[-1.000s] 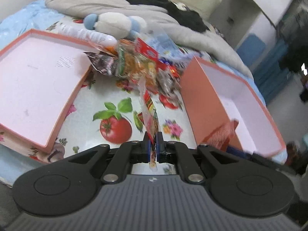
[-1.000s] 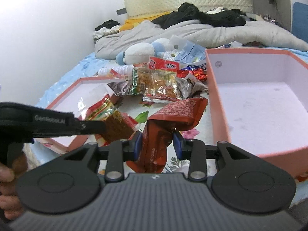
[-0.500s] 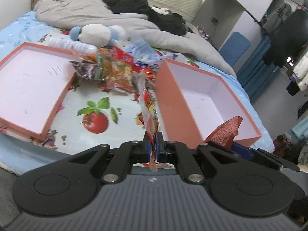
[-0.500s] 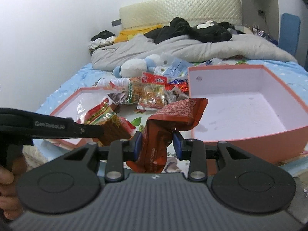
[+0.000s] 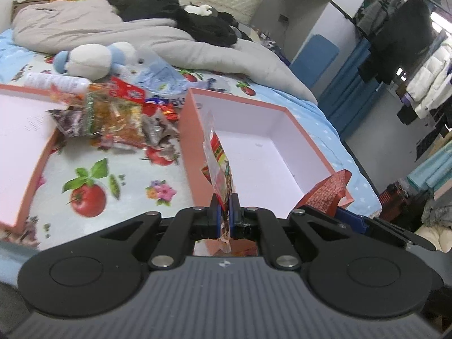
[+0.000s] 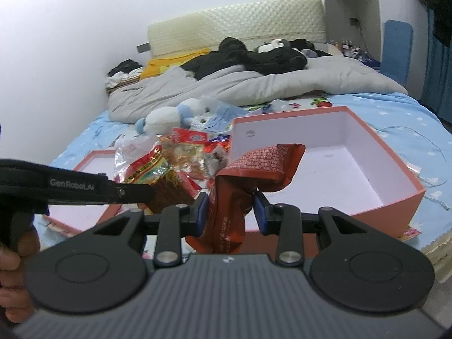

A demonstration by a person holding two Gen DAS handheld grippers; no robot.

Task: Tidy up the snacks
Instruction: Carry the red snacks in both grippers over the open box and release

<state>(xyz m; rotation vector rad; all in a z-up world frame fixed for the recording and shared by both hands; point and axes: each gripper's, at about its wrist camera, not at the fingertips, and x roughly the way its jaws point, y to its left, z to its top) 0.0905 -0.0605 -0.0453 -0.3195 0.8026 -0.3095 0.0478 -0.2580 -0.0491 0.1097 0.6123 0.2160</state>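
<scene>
Left wrist view, item one — left gripper (image 5: 224,212), jaws nearly closed, pinching the bottom edge of a thin clear-and-red snack packet (image 5: 217,155), packet standing edge-on and now rising over the near wall of the right-hand pink box (image 5: 310,141) rather than over the tomato-print sheet (image 5: 87,195) as a moment back. Right wrist view, item two — right gripper (image 6: 230,210), jaws roughly a third open and unchanged, clamping the crumpled lower half of a red-orange snack bag (image 6: 254,169), upper half flopping over towards the same box. Both packets riding higher than a second ago and drawing back from the bed; snack pile (image 5: 113,118) shrinking in frame and lying between the two boxes, left-hand pink box (image 5: 25,147) sliding towards the frame edge. Both boxes showing bare interiors, no packet yet inside either. Also noting: plush toy (image 5: 90,59), white bottle (image 5: 56,82) and grey duvet (image 5: 169,36) beyond the pile, a hand (image 6: 11,268) on the left tool's grip. Reading the change as a lift-and-carry phase: two snacks secured, neither released, right-hand box the likely destination. Judging the task as barely begun, most of the pile untouched.
</scene>
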